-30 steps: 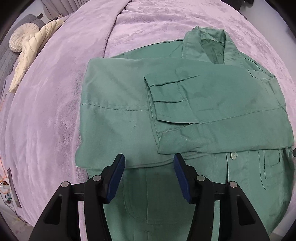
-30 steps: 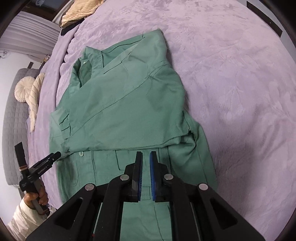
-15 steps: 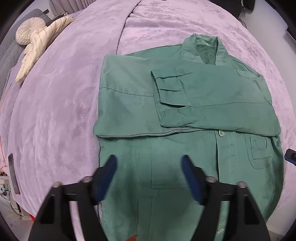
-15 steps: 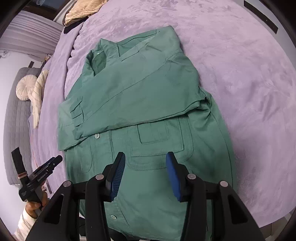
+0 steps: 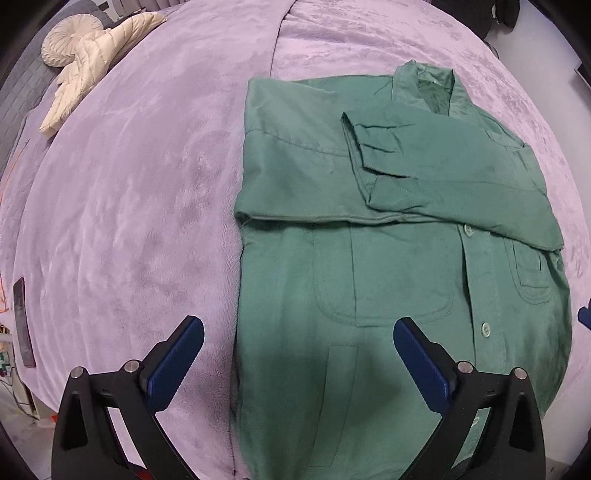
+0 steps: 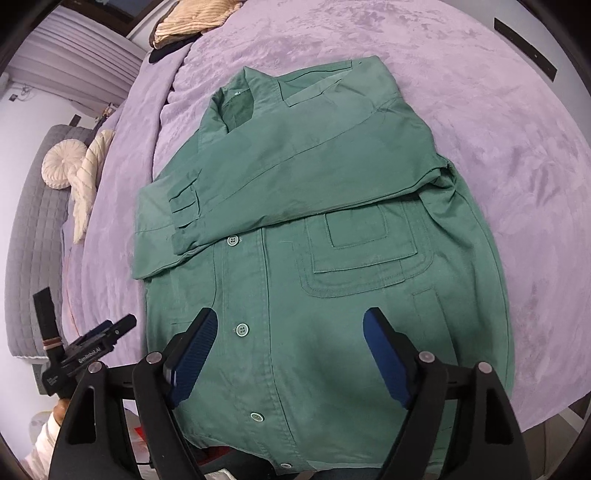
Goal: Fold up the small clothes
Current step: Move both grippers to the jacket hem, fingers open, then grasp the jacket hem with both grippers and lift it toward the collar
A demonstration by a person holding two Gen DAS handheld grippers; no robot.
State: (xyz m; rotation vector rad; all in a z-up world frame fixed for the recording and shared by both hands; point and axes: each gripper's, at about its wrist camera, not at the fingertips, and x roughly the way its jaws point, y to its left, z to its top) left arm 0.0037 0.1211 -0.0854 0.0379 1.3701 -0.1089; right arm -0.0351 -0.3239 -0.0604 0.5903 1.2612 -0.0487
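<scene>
A green button-front cotton shirt (image 5: 369, 266) lies flat on a plush lilac bedspread (image 5: 129, 221), both sleeves folded across its chest. Above its hem, the left gripper (image 5: 298, 347) and right gripper (image 6: 289, 341) hang released, blue ribbed pads (image 6: 194, 347) just spread apart, nothing between them.

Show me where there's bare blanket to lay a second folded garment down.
Bare purple blanket lies between the green shirt and the cream jacket, and again off the shirt's other side in the right wrist view. The far edge by the beige clothes is crowded.

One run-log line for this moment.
shirt: sleeves folded, on bed | left gripper: open, empty | right gripper: opening, empty
</scene>
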